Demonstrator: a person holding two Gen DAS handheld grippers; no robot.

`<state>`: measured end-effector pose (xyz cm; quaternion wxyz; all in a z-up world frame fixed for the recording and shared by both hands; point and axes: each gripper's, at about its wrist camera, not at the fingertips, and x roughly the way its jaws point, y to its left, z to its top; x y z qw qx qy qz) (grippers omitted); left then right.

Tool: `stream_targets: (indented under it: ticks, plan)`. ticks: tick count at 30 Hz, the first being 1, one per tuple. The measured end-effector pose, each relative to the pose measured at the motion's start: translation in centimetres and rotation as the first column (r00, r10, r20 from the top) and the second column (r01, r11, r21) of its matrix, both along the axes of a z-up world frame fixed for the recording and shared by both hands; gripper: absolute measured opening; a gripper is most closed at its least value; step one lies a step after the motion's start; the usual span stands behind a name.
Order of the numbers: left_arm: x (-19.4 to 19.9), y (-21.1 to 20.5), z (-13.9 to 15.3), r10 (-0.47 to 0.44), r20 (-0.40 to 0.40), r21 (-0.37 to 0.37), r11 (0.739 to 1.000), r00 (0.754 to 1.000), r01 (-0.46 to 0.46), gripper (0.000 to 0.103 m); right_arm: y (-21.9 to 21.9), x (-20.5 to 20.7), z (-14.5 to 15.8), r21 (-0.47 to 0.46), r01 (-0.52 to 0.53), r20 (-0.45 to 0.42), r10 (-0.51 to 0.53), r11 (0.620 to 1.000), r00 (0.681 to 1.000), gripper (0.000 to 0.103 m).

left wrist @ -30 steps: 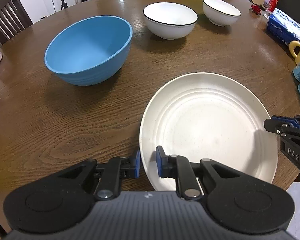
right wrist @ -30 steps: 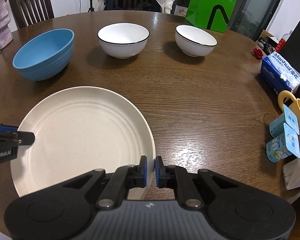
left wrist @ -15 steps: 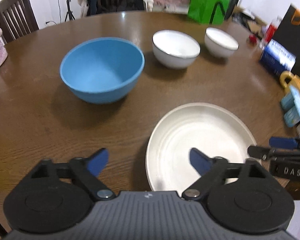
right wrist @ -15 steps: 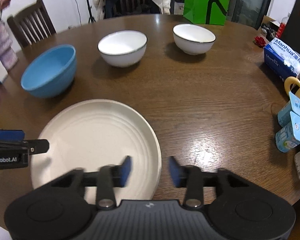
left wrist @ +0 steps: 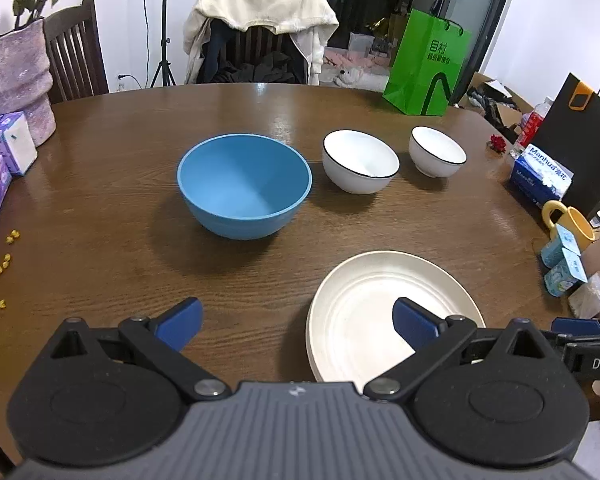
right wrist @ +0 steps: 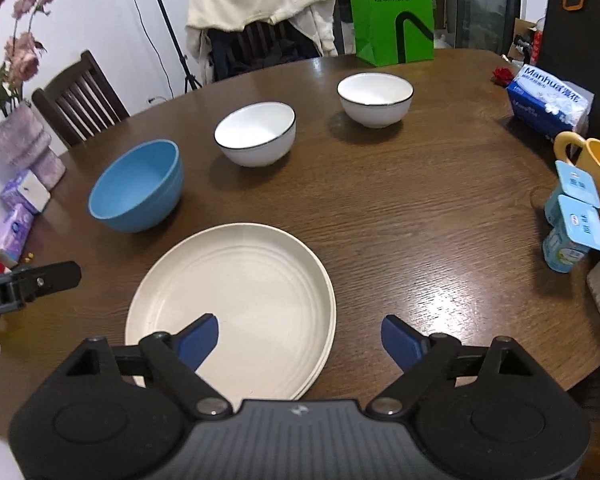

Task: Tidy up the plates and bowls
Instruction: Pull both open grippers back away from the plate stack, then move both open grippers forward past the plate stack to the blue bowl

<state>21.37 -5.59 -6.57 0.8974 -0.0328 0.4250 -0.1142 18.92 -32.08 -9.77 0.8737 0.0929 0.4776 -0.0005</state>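
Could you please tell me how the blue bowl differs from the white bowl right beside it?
The blue bowl is plain blue all over; the white bowl has a thin dark line round its rim. The blue bowl looks wider. Both stand upright and empty on the table.

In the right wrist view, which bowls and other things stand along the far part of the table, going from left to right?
Blue bowl → nearer white bowl → farther white bowl → tissue pack.
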Motion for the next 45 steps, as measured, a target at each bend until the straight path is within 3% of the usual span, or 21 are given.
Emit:
stream_targets:
  ticks: [16,32,45]
  plan:
    - [-4.3,0.5,2.0,0.009,0.038,-0.030,1.000,0.999,-0.007,0.103,1.5,-3.7,1.3,-0.047,-0.022,0.028,0.023,0.999,0.999,0.090]
    - [-8.5,0.3,3.5,0.040,0.084,-0.047,0.998,0.996,-0.036,0.103,2.0,-7.1,3.4,-0.094,-0.038,0.121,0.049,0.995,0.991,0.090]
    - [-9.5,0.8,4.6,0.046,0.110,-0.052,0.998,0.993,-0.041,0.103,2.1,-8.7,4.3,-0.092,-0.034,0.152,0.047,0.995,0.987,0.090]
